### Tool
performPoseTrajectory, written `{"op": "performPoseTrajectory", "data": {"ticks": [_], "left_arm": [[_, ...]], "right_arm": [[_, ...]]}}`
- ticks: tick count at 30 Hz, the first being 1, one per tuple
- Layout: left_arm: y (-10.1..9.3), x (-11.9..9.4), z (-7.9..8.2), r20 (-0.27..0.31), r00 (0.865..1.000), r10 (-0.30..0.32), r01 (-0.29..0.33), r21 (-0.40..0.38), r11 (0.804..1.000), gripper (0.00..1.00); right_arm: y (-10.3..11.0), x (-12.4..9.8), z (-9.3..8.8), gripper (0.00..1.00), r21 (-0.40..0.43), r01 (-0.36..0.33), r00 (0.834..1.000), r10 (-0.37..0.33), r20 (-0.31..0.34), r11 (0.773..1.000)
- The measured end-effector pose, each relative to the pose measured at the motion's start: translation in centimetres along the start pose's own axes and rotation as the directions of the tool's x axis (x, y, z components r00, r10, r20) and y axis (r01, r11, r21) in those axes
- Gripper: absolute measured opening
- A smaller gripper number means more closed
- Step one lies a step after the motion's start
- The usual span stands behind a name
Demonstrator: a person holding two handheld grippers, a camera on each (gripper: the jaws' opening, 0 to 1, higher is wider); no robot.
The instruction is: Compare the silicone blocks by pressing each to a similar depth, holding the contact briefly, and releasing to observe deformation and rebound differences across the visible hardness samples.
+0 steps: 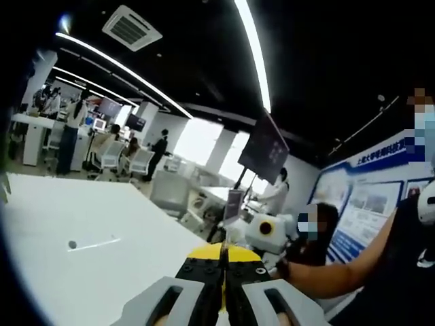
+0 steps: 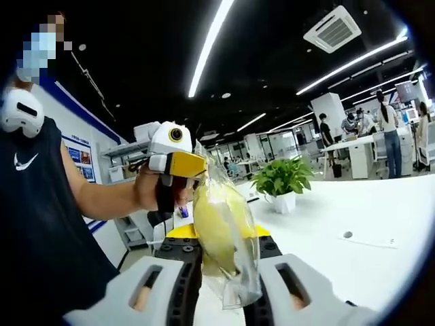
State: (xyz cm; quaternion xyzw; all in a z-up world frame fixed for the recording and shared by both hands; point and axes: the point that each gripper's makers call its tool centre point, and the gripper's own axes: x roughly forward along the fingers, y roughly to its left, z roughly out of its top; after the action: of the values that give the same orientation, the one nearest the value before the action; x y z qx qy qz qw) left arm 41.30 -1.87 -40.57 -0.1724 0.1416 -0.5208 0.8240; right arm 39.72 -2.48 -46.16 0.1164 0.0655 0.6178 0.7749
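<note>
Our right gripper (image 2: pixel 228 272) is clamped on a clear plastic bag with a pale yellow soft block inside (image 2: pixel 221 227), held up off the white table (image 2: pixel 380 224), while the left gripper (image 1: pixel 223 272) has its jaws together on nothing. We judge the comparison barely begun: one sample squeezed, no others visible to press.

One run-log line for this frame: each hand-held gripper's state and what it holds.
left hand-held gripper: shut, empty | right hand-held gripper: shut on clear bag of yellow material | white table: potted plant | pressing: not begun
</note>
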Motion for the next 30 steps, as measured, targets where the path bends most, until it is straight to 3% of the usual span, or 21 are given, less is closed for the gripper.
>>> {"op": "performPoseTrajectory", "data": {"ticks": [2, 11, 18, 20, 24, 28, 29, 30], "left_arm": [[0.0, 0.1, -0.1, -0.009, 1.0, -0.007, 0.006, -0.041, 0.999, 0.0], [-0.2, 0.3, -0.4, -0.006, 1.0, -0.016, 0.016, -0.025, 1.0, 0.0], [-0.2, 0.2, -0.4, -0.002, 1.0, -0.019, 0.019, -0.041, 0.999, 0.0], [-0.3, 0.3, -0.6, -0.01, 1.0, -0.02, 0.019, -0.038, 0.999, 0.0], [-0.2, 0.7, -1.0, -0.021, 1.0, -0.01, 0.009, -0.027, 1.0, 0.0], [0.0, 0.8, -1.2, -0.019, 1.0, -0.012, 0.012, -0.038, 0.999, 0.0], [0.0, 0.9, -1.2, -0.018, 1.0, -0.011, 0.011, -0.041, 0.999, 0.0], [0.1, 0.9, -1.2, -0.016, 1.0, -0.012, 0.011, -0.045, 0.999, 0.0]], "right_arm": [[-0.1, -0.1, -0.1, 0.15, -0.009, 0.005, 1.0, -0.005, 0.002, 1.0], [-0.2, -0.3, -0.2, 0.19, -0.035, 0.023, 0.999, -0.022, 0.028, 0.999], [-0.6, -0.4, 0.9, 0.33, -0.053, 0.039, 0.996, -0.035, 0.082, 0.998], [-1.0, -0.4, 1.1, 0.44, -0.091, 0.072, 0.994, -0.064, 0.087, 0.993], [-1.8, -0.5, 1.1, 0.77, -0.121, 0.136, 0.988, -0.124, 0.097, 0.983], [-3.1, -1.4, 0.8, 0.97, -0.112, 0.209, 0.974, -0.196, 0.116, 0.971], [-4.0, -2.1, 0.7, 0.97, -0.118, 0.26, 0.962, -0.247, 0.12, 0.958], [-4.0, -2.3, 0.3, 0.97, -0.121, 0.26, 0.963, -0.247, 0.112, 0.958]]}}
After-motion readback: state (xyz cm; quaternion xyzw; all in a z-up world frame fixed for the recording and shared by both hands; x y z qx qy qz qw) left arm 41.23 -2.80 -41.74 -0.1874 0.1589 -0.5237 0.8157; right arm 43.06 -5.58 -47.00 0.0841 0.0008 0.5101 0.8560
